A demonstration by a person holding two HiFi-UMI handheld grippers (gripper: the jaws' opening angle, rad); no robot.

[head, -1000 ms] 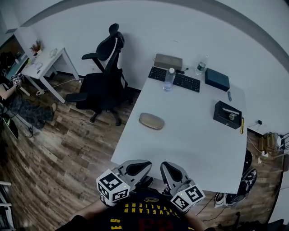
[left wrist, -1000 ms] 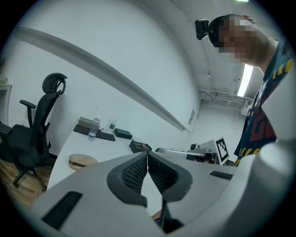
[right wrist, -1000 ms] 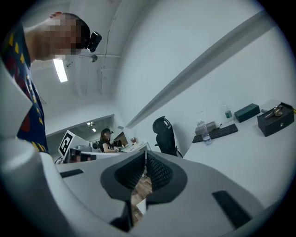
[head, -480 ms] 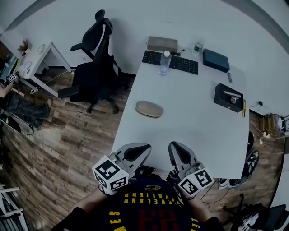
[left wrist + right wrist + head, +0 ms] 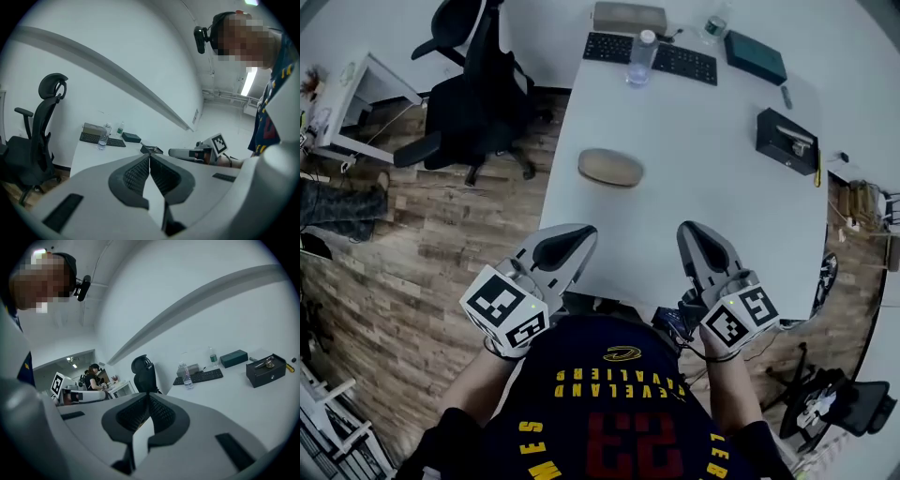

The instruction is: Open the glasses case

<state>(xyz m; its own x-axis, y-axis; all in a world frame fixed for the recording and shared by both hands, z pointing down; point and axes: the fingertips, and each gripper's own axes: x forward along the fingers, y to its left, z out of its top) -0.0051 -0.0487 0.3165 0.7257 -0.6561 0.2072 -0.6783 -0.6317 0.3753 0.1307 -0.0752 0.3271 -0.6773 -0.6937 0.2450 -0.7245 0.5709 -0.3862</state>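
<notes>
Glasses case (image 5: 610, 167): one, closed; keyboard (image 5: 686, 64): one.

A brown glasses case (image 5: 611, 167) lies closed on the white table (image 5: 722, 206), well ahead of both grippers. The left gripper (image 5: 574, 238) and right gripper (image 5: 694, 239) hang at the table's near edge, jaws together, holding nothing. A water bottle (image 5: 641, 58), a keyboard (image 5: 675, 60) and a black box (image 5: 787, 141) sit farther back.
</notes>
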